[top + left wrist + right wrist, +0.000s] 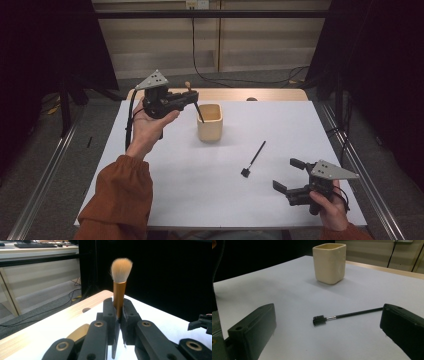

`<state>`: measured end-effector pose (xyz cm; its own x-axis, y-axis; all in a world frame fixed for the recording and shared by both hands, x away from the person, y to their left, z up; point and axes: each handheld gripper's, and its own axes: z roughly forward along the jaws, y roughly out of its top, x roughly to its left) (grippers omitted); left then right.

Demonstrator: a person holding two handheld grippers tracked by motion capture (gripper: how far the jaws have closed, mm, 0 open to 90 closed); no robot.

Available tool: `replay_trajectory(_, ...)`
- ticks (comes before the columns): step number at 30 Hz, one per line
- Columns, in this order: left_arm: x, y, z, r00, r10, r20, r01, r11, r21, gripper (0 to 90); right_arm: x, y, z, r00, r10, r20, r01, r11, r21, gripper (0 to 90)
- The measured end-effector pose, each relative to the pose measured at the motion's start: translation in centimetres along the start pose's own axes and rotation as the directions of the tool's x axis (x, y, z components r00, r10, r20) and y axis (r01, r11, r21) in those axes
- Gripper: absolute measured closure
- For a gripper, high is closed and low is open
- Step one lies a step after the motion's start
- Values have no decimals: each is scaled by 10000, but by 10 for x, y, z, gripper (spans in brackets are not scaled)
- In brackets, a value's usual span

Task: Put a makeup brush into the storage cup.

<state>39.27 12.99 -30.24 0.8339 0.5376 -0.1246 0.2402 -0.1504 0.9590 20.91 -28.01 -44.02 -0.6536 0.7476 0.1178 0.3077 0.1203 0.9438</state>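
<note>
1. The left gripper (192,97) is clamping its jaws tight on a makeup brush (119,287), gripping it at the gold-coloured handle, with the pale bristle tuft standing up above the jaws in the left gripper view.
2. In the high view the left hand (147,125) is holding this gripper raised over the far left part of the worktop (200,190), and the dark lower end of the brush is slanting down from the jaws into the mouth of the cream cup (209,121).
3. The cream cup is standing upright on the white worktop, just beside the left gripper, and its walls are squarish with rounded corners.
4. The right gripper (289,175) is resting low near the front right corner of the worktop in the right hand (330,205), with its jaws standing wide apart and holding nothing.
5. Between those open jaws, in the right gripper view, a thin black brow brush (342,315) is lying flat on the worktop, its small bristle head pointing toward the person and its stem pointing away toward the cup, well apart from it.
</note>
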Motion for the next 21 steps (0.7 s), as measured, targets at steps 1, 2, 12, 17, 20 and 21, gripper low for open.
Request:
replay_trajectory(1, 1, 0, 0, 10000, -36, -12, 36, 10000, -11, 839, 0, 0, 0, 10000, 13, -18, -13, 10000, 16, 0)
replay_trajectory(2, 3, 0, 1, 9999, -94, -37, 94, 9999, -49, 839, 0, 0, 0, 10000, 0, -13, 1, 10000, 55, 0)
replay_trajectory(12, 12, -4, 16, 9991, -36, -431, 41, 9999, 117, 839, 0, -1, 1, 9999, -66, -120, 67, 9999, 148, 0)
replay_trajectory(17, 15, -2, 20, 9988, -39, -493, 41, 10000, 55, 839, 0, -1, 2, 9998, -75, -178, 78, 9998, 171, 0)
replay_trajectory(20, 19, 1, 22, 9988, -155, -459, 152, 9999, -61, 839, 0, -1, 2, 9998, -82, -186, 86, 9998, 198, 0)
replay_trajectory(21, 19, 1, 23, 9986, -101, -516, 98, 9999, -47, 839, 0, -1, 2, 9998, -105, -193, 109, 9997, 214, 0)
